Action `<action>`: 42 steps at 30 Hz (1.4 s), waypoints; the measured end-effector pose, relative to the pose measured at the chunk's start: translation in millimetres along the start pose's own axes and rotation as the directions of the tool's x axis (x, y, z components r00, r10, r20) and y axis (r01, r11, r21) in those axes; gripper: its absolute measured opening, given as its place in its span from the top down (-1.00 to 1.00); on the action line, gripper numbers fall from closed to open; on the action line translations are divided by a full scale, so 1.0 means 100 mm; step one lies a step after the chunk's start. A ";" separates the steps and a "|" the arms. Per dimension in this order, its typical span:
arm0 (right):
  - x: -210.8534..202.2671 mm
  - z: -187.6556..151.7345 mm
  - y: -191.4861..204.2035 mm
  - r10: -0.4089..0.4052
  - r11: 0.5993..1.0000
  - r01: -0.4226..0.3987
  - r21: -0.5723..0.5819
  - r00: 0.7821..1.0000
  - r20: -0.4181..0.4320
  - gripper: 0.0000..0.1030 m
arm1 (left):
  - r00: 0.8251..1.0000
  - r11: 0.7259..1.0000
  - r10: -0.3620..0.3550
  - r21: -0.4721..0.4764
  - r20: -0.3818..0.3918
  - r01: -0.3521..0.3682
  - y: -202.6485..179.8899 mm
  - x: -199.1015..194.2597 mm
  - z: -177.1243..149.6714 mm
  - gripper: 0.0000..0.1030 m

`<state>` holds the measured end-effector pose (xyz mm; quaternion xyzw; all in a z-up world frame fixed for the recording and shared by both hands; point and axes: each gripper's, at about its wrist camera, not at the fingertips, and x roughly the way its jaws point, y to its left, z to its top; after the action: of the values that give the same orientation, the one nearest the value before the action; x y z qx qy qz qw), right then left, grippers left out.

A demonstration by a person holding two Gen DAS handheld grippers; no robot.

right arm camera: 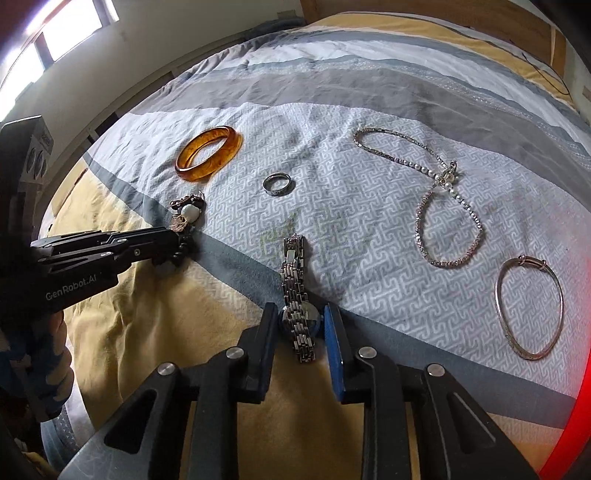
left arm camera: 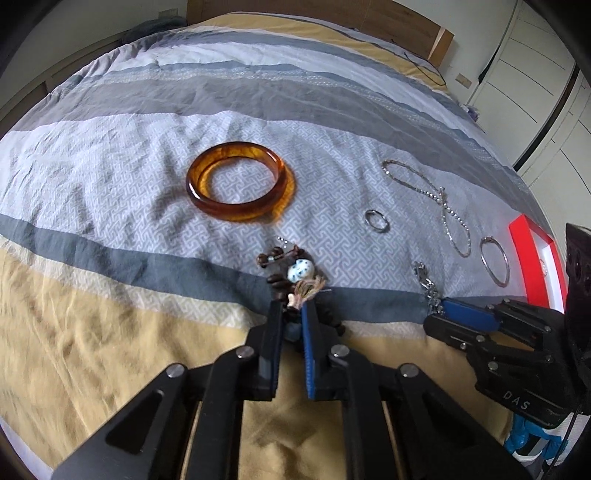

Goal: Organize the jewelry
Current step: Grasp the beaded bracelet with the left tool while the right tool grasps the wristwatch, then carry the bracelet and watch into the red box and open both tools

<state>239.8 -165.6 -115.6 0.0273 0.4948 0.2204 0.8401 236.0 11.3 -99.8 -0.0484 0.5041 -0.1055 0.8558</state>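
Observation:
Jewelry lies on a striped bedspread [left arm camera: 110, 177]. My left gripper [left arm camera: 291, 310] is shut on a dark beaded bracelet [left arm camera: 291, 269] with a white-and-blue bead and a tassel; it also shows in the right wrist view [right arm camera: 186, 212]. My right gripper [right arm camera: 299, 314] is shut on a silver watch [right arm camera: 295, 280] at its round face, the metal band running forward and back; in the left wrist view it [left arm camera: 448, 308] sits at the right. An amber bangle [left arm camera: 238, 181], a silver ring [left arm camera: 376, 220], a chain necklace [right arm camera: 436, 192] and a thin silver bangle [right arm camera: 530, 306] lie further out.
A red-rimmed box [left arm camera: 535, 254] stands at the right edge of the bed. A wooden headboard [left arm camera: 332, 14] and a black cable [left arm camera: 424, 70] lie at the far end. White wardrobe doors [left arm camera: 535, 92] stand at the right.

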 end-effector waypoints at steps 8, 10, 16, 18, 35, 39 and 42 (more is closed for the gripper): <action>-0.20 -0.08 -0.07 0.118 0.986 -0.121 0.116 0.993 0.030 0.52 | 0.999 1.000 -0.012 0.015 0.034 0.012 -0.08 -0.28 -0.03 0.81; -0.26 -0.11 -0.05 0.129 0.984 -0.132 0.121 0.991 0.038 0.52 | 0.999 1.000 -0.007 0.017 0.043 0.006 -0.10 -0.35 -0.03 0.81; -0.51 -0.20 0.02 0.152 0.978 -0.161 0.135 0.986 0.074 0.52 | 0.998 1.000 0.001 0.021 0.068 -0.002 -0.14 -0.59 -0.05 0.81; -0.62 -0.22 0.06 0.149 0.978 -0.160 0.130 0.985 0.089 0.52 | 0.997 1.000 0.002 0.029 0.077 -0.004 -0.18 -0.68 -0.07 0.81; -1.79 -0.53 -0.24 0.044 0.985 -0.085 0.153 0.966 0.254 0.52 | 0.984 0.985 -0.099 0.154 0.145 0.077 -1.15 -1.23 -0.04 0.81; -2.09 -0.65 -0.55 -0.021 0.983 -0.033 0.183 0.959 0.284 0.52 | 0.977 0.967 -0.161 0.220 0.141 0.127 -1.64 -1.23 0.02 0.81; -2.30 -0.77 -0.89 -0.083 0.975 0.016 0.221 0.951 0.297 0.52 | 0.968 0.945 -0.211 0.282 0.133 0.168 -2.08 -1.19 0.08 0.81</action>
<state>110.6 -350.5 10.4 0.1394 0.3809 0.1372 0.9037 159.9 -164.2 45.2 0.0114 0.4073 -0.2506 0.8782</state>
